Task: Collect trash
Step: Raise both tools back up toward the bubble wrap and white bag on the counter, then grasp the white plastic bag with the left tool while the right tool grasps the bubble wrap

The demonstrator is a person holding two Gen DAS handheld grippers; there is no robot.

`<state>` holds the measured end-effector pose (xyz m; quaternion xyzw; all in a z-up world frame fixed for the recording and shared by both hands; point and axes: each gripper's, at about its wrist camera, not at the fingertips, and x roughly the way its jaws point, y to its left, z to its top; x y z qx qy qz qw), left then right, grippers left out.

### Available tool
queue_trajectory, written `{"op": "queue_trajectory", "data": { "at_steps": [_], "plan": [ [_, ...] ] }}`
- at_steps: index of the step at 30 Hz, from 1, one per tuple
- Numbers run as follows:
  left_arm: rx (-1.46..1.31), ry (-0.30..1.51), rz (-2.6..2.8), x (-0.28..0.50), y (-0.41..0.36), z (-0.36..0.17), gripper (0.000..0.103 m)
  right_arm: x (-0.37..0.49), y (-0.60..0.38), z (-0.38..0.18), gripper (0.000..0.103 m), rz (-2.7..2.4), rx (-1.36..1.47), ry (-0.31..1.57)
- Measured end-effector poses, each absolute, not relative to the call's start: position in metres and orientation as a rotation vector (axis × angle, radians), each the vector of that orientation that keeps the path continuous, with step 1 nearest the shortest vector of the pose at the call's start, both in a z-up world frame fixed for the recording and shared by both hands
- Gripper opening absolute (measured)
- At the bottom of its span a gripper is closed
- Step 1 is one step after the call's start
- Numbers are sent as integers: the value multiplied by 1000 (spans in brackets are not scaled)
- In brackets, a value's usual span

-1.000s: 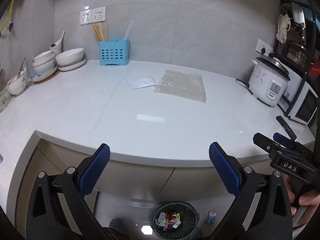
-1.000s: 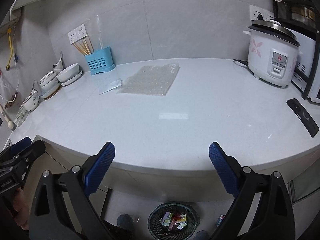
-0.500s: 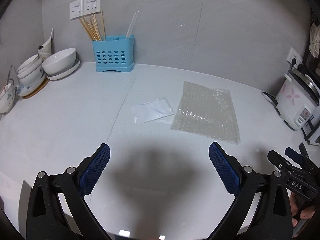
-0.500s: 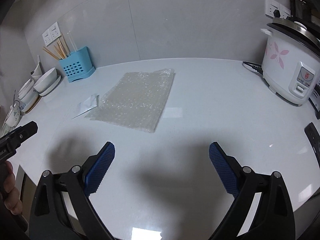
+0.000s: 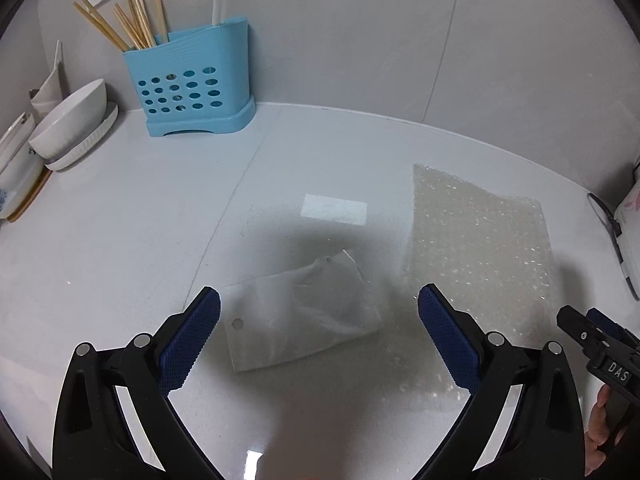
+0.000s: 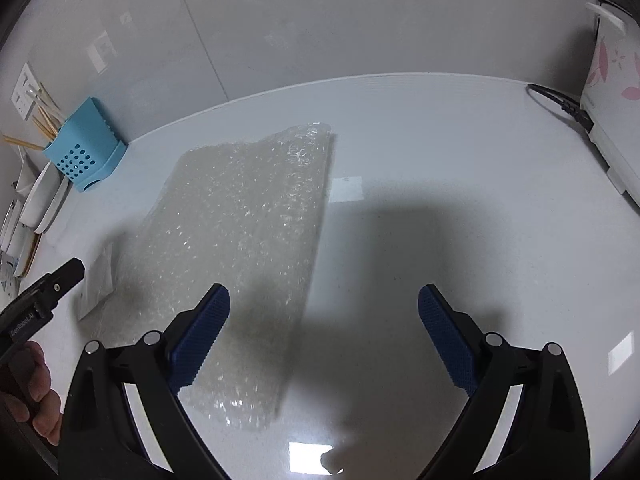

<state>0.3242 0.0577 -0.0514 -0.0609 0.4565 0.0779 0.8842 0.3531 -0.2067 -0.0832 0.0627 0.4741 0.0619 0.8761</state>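
Observation:
A small clear plastic bag [image 5: 300, 312] lies flat on the white counter [image 5: 120, 220], right between the spread blue pads of my left gripper [image 5: 319, 312], which is open and hovers just above it. A sheet of bubble wrap [image 5: 476, 248] lies to its right. In the right wrist view the bubble wrap [image 6: 244, 236] stretches from the middle to under the left pad [image 6: 200, 336] of my right gripper [image 6: 323, 320], which is open with nothing in it. The plastic bag [image 6: 96, 284] shows at that view's left edge.
A blue utensil holder [image 5: 188, 88] with chopsticks stands against the back wall, stacked white bowls [image 5: 68, 124] to its left. A rice cooker [image 6: 612, 92] with its black cord [image 6: 560, 104] sits at the right. A hand [image 6: 36, 392] grips the left tool.
Both grippers have moved forward from the counter's front edge and down over it. The plastic bag now sits between the left pads; the bubble wrap's near end reaches the right gripper's left pad.

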Motion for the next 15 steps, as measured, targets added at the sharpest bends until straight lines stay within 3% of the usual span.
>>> {"op": "queue_trajectory", "data": {
  "at_steps": [9, 15],
  "plan": [
    [-145, 994, 167, 345, 61, -85, 96, 373, -188, -93, 93, 136, 118, 959],
    [-111, 1017, 193, 345, 55, -82, 81, 375, -179, -94, 87, 118, 61, 974]
  ]
}}
